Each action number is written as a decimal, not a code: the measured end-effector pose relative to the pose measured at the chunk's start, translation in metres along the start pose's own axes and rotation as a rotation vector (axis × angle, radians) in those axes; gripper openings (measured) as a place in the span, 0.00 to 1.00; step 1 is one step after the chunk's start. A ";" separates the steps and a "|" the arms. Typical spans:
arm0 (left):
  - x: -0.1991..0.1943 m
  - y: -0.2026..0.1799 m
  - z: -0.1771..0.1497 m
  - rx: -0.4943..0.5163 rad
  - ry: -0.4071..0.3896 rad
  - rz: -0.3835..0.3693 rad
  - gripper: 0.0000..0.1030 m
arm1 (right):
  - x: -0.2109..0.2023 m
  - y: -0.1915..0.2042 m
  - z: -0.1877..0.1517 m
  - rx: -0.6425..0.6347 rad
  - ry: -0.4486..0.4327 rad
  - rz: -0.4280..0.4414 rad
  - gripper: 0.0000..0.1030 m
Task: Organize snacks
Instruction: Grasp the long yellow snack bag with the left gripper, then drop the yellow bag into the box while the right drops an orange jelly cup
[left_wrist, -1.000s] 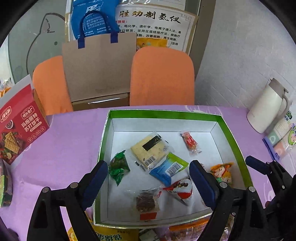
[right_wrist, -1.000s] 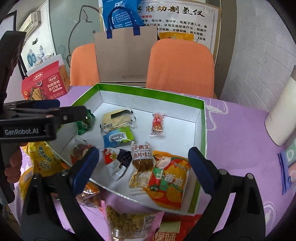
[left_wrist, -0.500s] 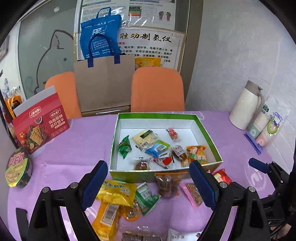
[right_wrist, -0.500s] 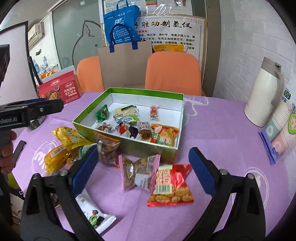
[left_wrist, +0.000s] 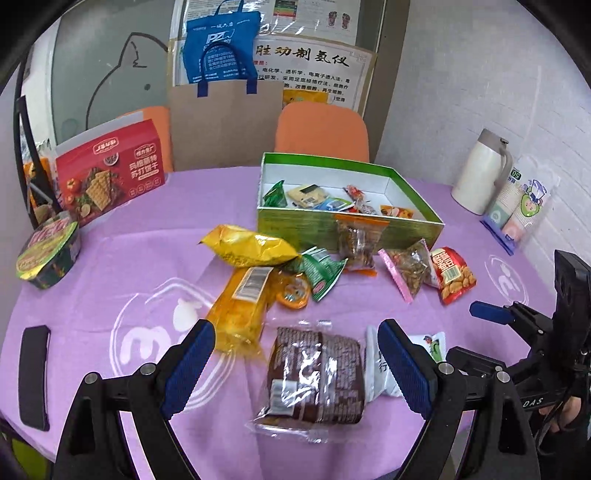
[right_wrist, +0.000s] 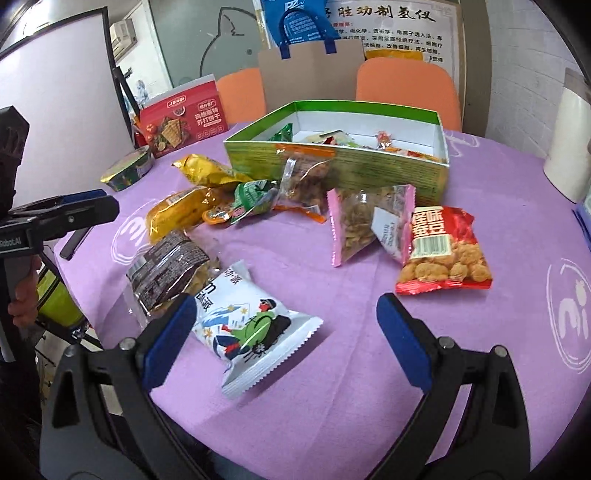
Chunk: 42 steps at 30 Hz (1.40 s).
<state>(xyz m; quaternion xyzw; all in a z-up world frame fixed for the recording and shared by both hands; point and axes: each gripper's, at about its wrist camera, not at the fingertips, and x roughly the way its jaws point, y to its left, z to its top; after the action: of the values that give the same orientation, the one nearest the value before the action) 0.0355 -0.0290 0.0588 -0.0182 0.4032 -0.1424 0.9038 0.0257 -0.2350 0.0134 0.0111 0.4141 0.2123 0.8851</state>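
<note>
Purple-clothed worktop (left_wrist: 110, 280) strewn with snack packets; green box (left_wrist: 347, 221) near far edge, part filled. Left gripper (left_wrist: 295, 365) wide open over brown packet (left_wrist: 317, 376); right gripper (right_wrist: 284, 339) open, empty, above white packet (right_wrist: 251, 325) near front edge.

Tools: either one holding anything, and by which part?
Nothing held. Left tool open above the brown pack; right tool open above the white pack.
</note>
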 end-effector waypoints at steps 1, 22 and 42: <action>-0.001 0.006 -0.005 -0.011 0.005 -0.002 0.89 | 0.005 0.005 0.001 -0.014 0.004 0.020 0.95; 0.103 0.051 0.022 0.044 0.169 0.027 0.42 | 0.042 0.036 0.039 -0.010 0.068 0.046 0.85; 0.071 0.102 0.000 -0.059 0.149 0.025 0.39 | 0.157 0.074 0.086 -0.007 0.231 -0.034 0.49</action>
<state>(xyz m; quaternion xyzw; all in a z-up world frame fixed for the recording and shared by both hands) 0.1052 0.0497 -0.0076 -0.0289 0.4736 -0.1203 0.8720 0.1508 -0.0940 -0.0300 -0.0238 0.5128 0.1987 0.8349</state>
